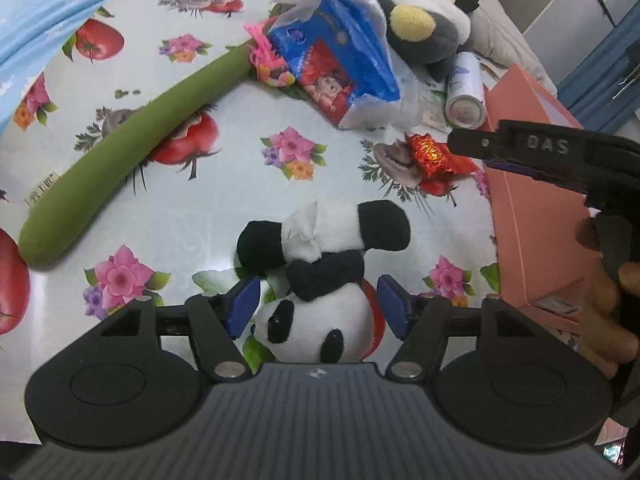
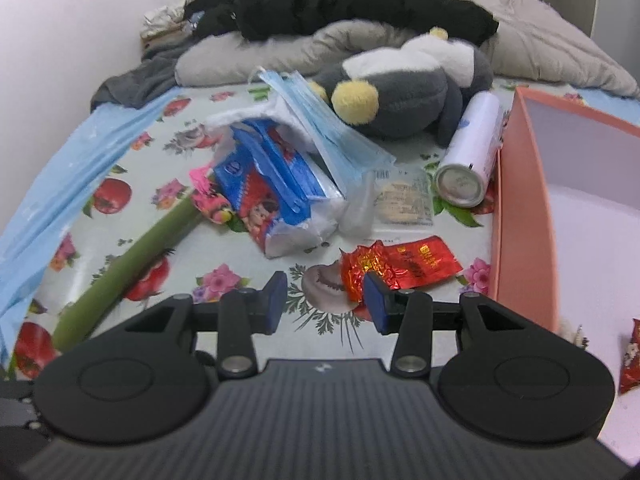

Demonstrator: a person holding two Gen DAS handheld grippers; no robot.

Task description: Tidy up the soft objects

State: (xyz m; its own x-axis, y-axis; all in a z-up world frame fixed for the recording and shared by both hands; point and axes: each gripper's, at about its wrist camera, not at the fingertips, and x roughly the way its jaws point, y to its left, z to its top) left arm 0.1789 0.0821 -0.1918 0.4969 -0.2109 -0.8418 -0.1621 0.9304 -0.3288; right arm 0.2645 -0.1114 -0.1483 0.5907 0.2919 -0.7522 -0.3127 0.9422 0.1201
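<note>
A small panda plush lies on the flowered tablecloth, head toward me. My left gripper is open, one blue finger on each side of the panda's head, apart from it. A long green plush tube lies to the left; it also shows in the right wrist view. A grey and white penguin plush lies at the back. My right gripper is open and empty above the cloth, its right finger in front of a red foil wrapper.
A pink open box stands at the right, a red wrapper inside. A blue tissue pack in a plastic bag, blue face masks, a white spray can and piled clothes lie behind.
</note>
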